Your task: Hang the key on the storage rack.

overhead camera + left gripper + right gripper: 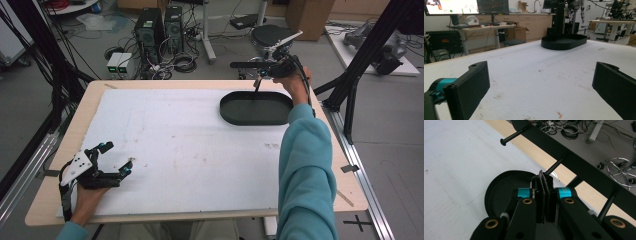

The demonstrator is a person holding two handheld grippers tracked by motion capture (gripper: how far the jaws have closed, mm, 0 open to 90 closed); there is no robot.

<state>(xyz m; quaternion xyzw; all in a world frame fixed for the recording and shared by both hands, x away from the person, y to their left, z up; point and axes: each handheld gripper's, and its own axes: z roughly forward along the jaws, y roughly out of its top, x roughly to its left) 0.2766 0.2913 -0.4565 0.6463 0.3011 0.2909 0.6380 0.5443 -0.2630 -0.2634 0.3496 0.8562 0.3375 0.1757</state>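
Holding: the right gripper [545, 178] is clamped tight, jaws nearly together, on what looks like one thin peg of a black pegged bar [579, 165] (the exact contact is hidden behind the pads).
Bar's place: lifted off the table, over the far rim of the black oval tray [255, 121]. In the high view it juts out level to the left of the right gripper [265, 70], with a peg pointing down toward the tray.
Other pegs: in the right gripper view, round-headed pegs [512, 137] stick out along the bar's length.
Tray: sits at the far right of the white mat [175, 140] and appears empty.
Left gripper: the left gripper [118, 155] rests low at the near left corner of the mat, jaws spread wide with nothing between them, well apart from the tray.
Step in hand: probably carrying the bar to the tray, or positioning it there.
Next move: likely calls for lowering the bar steadily so its pegs clear the rim, and releasing only once it is settled.
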